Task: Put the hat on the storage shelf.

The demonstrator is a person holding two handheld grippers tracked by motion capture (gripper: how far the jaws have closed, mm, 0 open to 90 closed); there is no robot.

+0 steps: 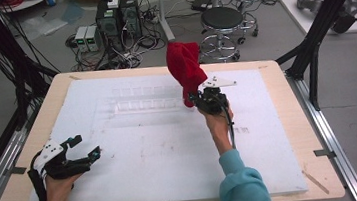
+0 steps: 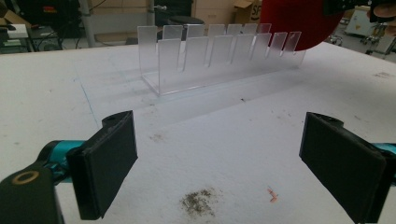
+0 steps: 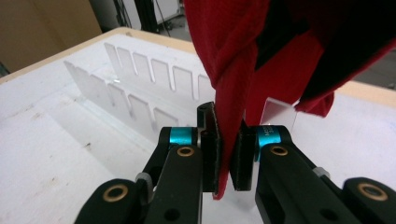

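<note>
A red cloth [image 1: 184,68] hangs in the air above the right end of a clear slotted acrylic rack [image 1: 136,99], and my right gripper [image 1: 201,99] is shut on its lower edge. In the right gripper view the red cloth [image 3: 261,51] rises from between the closed jaws, with the rack [image 3: 140,88] behind. My left gripper [image 1: 86,145] stands open and empty near the board's front left. Its view shows both pads [image 2: 112,163] wide apart, the rack [image 2: 219,56] ahead and the cloth [image 2: 299,23] at the top right.
A white foam board [image 1: 172,151] covers the wooden table [image 1: 289,119]. Dirt specks [image 2: 198,201] lie on the board just ahead of the left gripper. Stools [image 1: 222,25], computer boxes [image 1: 117,16] and black frame posts [image 1: 320,30] stand beyond the table.
</note>
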